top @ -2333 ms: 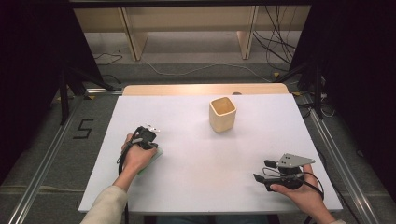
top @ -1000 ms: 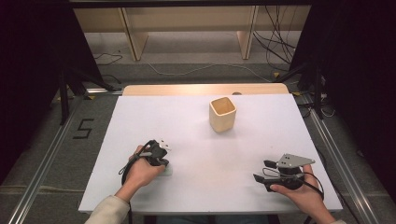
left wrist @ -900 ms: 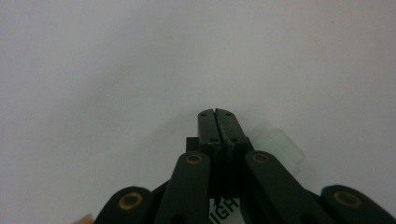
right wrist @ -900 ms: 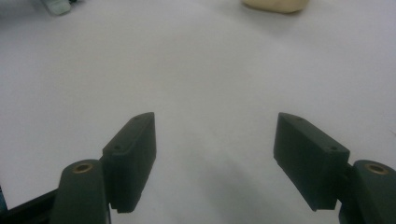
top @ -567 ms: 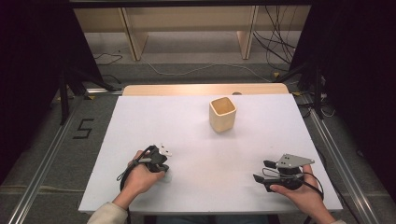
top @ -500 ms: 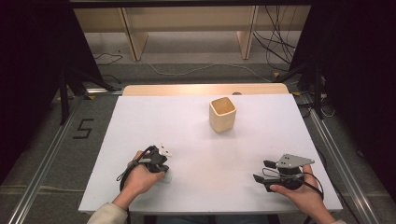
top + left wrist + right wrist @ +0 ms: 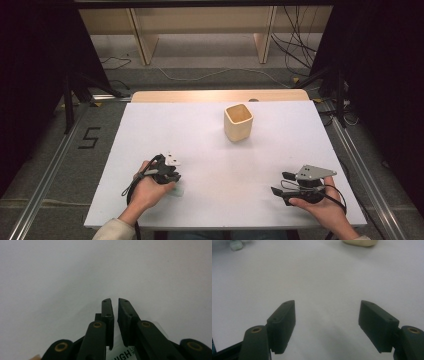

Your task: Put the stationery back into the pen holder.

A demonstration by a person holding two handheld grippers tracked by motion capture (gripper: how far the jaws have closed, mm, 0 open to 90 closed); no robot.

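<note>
My left gripper (image 7: 170, 179) points down at the white table (image 7: 210, 150) near its front left, held in a hand. In the left gripper view its jaws (image 7: 115, 312) stand a narrow gap apart and have just been opening; nothing sits between the tips. A white labelled thing (image 7: 120, 353) shows low in the gap, and I cannot tell whether the pads touch it. A small pale object (image 7: 176, 191) lies on the table by that hand. My right gripper (image 7: 281, 183) rests at the front right, open wide and empty (image 7: 327, 327).
A tan square cup (image 7: 238, 121) stands upright at the table's far middle; its base shows in the right gripper view (image 7: 359, 242). The small pale object (image 7: 235, 245) appears at that view's top left. Metal rails and cables run beside the table.
The left hand has shifted to the right and toward the front edge since the earliest frame. The small pale object now shows beside it. The right hand has stayed put.
</note>
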